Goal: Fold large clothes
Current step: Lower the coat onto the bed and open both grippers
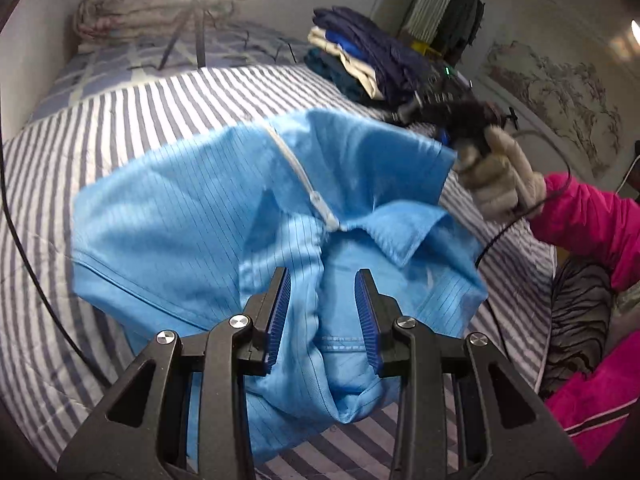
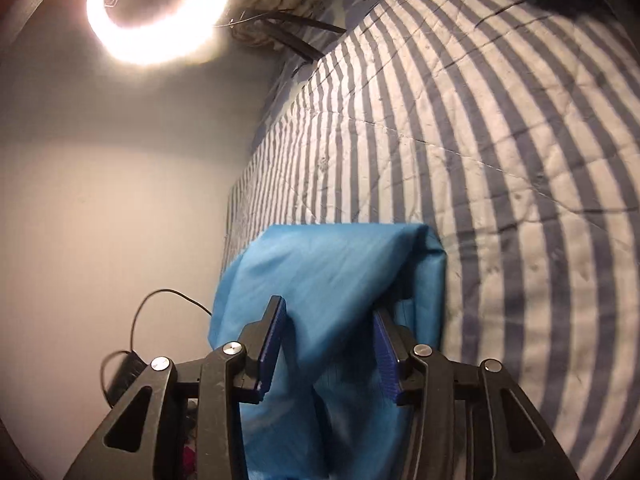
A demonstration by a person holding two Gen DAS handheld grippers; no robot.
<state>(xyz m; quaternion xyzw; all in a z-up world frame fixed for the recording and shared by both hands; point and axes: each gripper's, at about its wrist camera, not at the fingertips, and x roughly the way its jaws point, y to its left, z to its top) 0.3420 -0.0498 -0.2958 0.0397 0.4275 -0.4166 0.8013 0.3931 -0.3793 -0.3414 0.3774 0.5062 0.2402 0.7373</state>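
Observation:
A light blue zip-front jacket (image 1: 192, 216) with a white zipper (image 1: 304, 184) and collar lies bunched on the striped bed (image 1: 80, 152). My left gripper (image 1: 322, 280) is open, its blue pads (image 1: 280, 312) on either side of a ridge of the jacket near the collar. My right gripper (image 2: 328, 316) is open with blue cloth (image 2: 320, 272) draped between and over its fingers. In the left wrist view the right gripper's body (image 1: 460, 116) is held by a gloved hand at the jacket's far right edge.
A stack of folded dark blue, white and teal clothes (image 1: 360, 60) sits at the far right of the bed. A ring light on a tripod (image 1: 192, 32) stands at the bed's far end, beside a rolled quilt (image 1: 132, 12). A wall (image 2: 100, 200) runs along the bed's left.

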